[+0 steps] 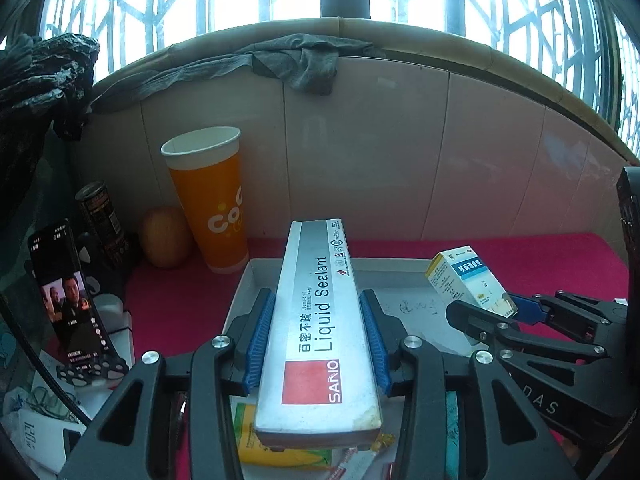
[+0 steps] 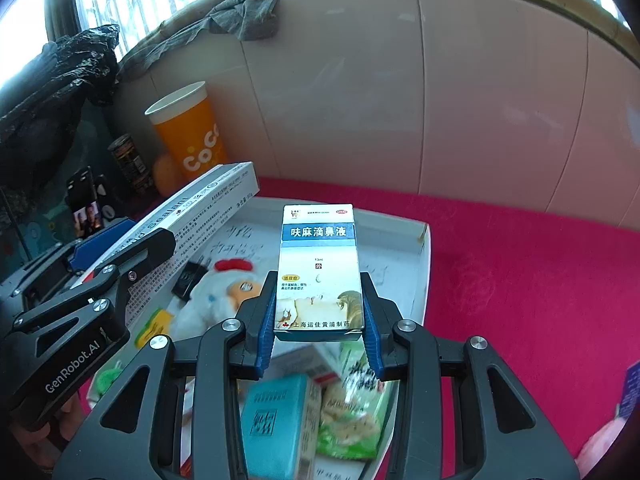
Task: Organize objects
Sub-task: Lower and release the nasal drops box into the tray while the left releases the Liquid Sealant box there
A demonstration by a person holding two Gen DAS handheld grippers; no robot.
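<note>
Both grippers: black linkages, silver screws, ribbed blue pads, white GenRobot.AI lettering.

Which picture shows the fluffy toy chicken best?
The right wrist view. There the toy chicken lies in the white tray, its red comb and face showing, below the sealant box. The left wrist view does not show it; the sealant box fills the middle.

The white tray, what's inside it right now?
Inside the white tray lie a plush chicken, a small black item, a teal box and a green snack packet. The held boxes cover the rest.
</note>
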